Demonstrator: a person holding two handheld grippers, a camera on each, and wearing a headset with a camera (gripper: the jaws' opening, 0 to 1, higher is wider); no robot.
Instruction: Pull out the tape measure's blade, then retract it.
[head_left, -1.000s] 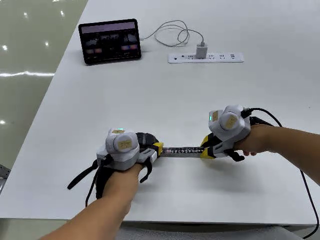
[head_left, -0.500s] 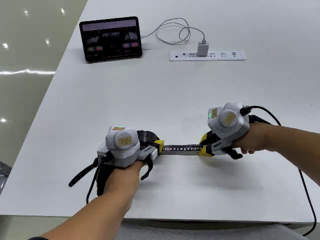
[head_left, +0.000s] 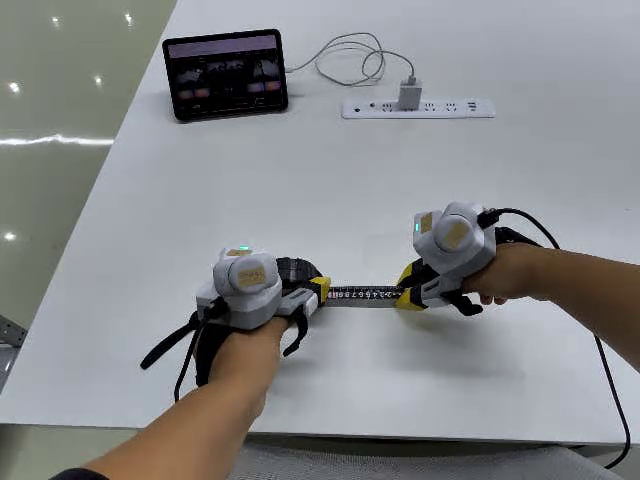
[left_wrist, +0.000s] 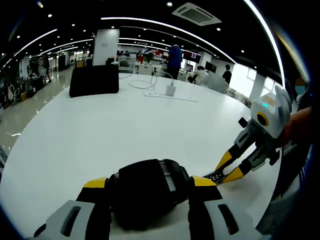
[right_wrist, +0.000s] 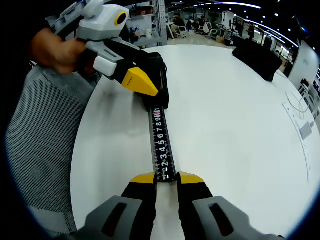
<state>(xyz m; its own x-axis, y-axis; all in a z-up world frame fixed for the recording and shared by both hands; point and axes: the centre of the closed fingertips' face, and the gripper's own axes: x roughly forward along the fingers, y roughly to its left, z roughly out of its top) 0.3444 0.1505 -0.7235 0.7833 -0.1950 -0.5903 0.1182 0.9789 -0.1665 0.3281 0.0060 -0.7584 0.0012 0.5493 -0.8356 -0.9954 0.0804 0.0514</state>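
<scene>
On bench (head_left: 350, 180), tape measure (left_wrist: 145, 200) was clamped by L gripper (left_wrist: 150, 181), w/ blade (right_wrist: 161, 145) end pinched by R gripper (right_wrist: 166, 178).

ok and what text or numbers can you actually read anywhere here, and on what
"2 3 4 5 6 7 8 9": black digits along the pale metal tape blade, beyond the yellow tips of the right gripper; the red mark past 9 is too blurred.
Screen of the black tablet: tiles too small to read.
On the white power strip: no legible marking.

Bright overhead light, fisheye-warped edges
</scene>
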